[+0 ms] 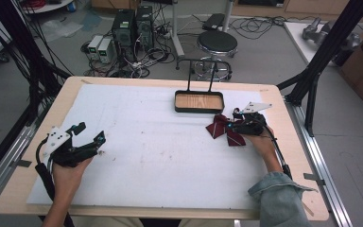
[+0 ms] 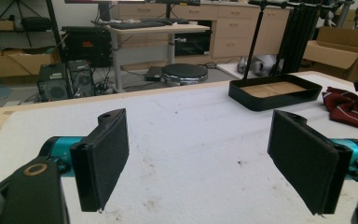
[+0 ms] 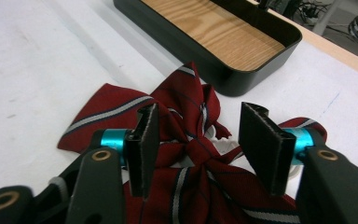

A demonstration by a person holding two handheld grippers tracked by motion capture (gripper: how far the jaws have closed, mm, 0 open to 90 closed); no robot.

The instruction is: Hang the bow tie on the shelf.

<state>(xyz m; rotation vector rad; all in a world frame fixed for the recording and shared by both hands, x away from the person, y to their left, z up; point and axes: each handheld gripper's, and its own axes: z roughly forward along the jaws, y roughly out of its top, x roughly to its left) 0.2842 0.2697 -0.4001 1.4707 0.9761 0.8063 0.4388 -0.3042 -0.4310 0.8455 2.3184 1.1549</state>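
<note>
A dark red bow tie with white and navy stripes lies crumpled on the white mat, right of centre and just in front of a black tray. My right gripper is low over it. In the right gripper view the bow tie spreads under the right gripper, whose jaws stand either side of the knot, with a gap between each pad and the cloth. My left gripper rests at the mat's left, wide open with nothing between its jaws. The left gripper faces bare mat, with the bow tie far right.
A black tray with a wooden floor stands at the mat's far edge, a thin black frame rising behind it. The white mat covers most of the wooden table. A stool and computers stand on the floor beyond.
</note>
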